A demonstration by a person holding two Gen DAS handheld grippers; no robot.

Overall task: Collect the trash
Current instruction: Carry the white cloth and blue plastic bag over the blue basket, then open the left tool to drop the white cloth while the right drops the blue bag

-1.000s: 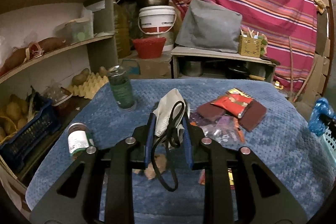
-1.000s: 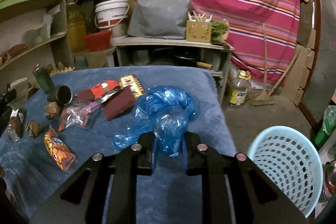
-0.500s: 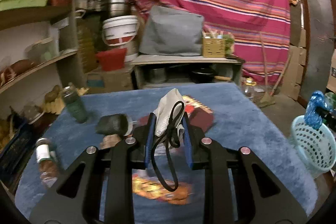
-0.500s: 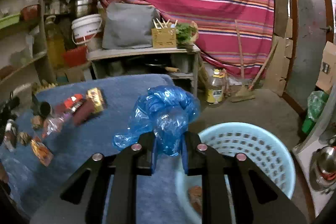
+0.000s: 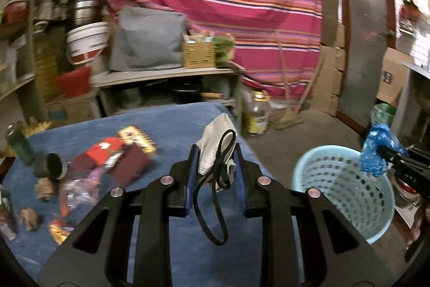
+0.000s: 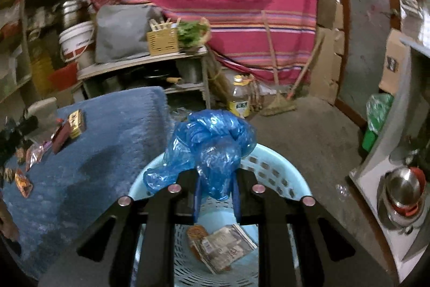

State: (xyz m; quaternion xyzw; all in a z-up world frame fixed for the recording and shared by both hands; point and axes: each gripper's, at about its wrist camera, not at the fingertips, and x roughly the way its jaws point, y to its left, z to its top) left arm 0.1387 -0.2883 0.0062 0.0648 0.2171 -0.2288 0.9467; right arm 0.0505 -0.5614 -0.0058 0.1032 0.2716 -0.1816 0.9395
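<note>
While both grippers have swung off the table [image 5: 172,123] toward the basket [image 5: 317,168] over the last second, each load has stayed put between its pads. Right gripper [image 6: 216,192], fingers pinched nearly closed on the blue bag [image 6: 212,149], now hangs over the basket mouth; a second ago the basket sat off to its lower right. Left gripper [image 5: 216,174], jaws narrow and clamped on a pale mask [image 5: 215,149] with its black strap [image 5: 212,209] dangling, is above the table's near corner, basket just to its right. Judged: right drop is ready, left needs more travel.

Right view alone shows the basket floor: a flattened wrapper [image 6: 228,246] and a brown scrap [image 6: 197,233] already inside. Left view alone shows what remains on the cloth: red packet [image 5: 107,149], yellow packet [image 5: 137,139], dark cup [image 5: 51,166], clear wrapper [image 5: 78,187], small brown bits. It also catches the right gripper from the side, bag held above the far rim.
</note>
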